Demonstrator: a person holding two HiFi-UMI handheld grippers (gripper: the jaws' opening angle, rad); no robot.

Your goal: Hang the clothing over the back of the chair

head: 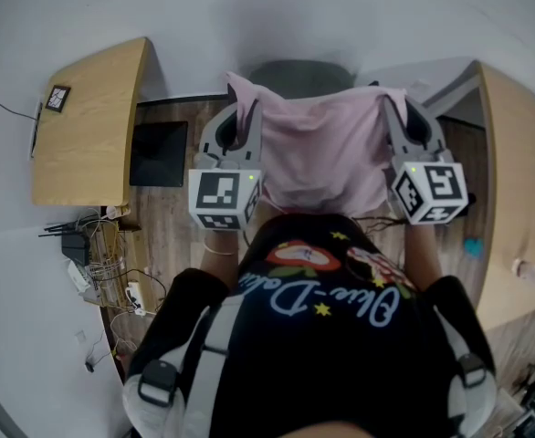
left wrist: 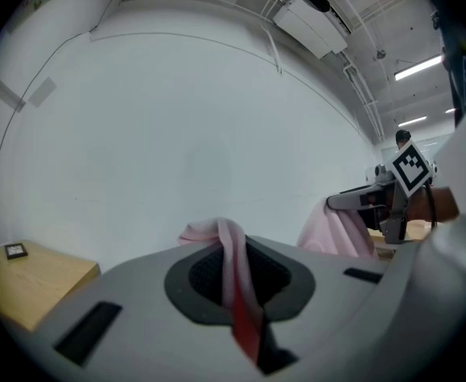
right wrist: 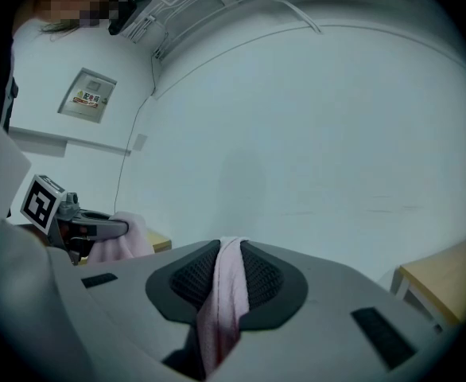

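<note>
Left gripper [head: 246,115] and right gripper [head: 393,115] each clamp one corner of the pink clothing [head: 320,158], which is spread between them. Chair back [head: 299,71] sits just beyond the jaws. Wooden desk [head: 89,126] stands outboard of the left gripper, over plank floor [head: 162,215].

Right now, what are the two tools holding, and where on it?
Both hold the pink garment: the left tool pinches its top edge at the left corner, the right tool at the right corner.

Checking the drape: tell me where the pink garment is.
Head view, centre: the pink garment is stretched between the left gripper and right gripper, next to the grey chair back.
</note>
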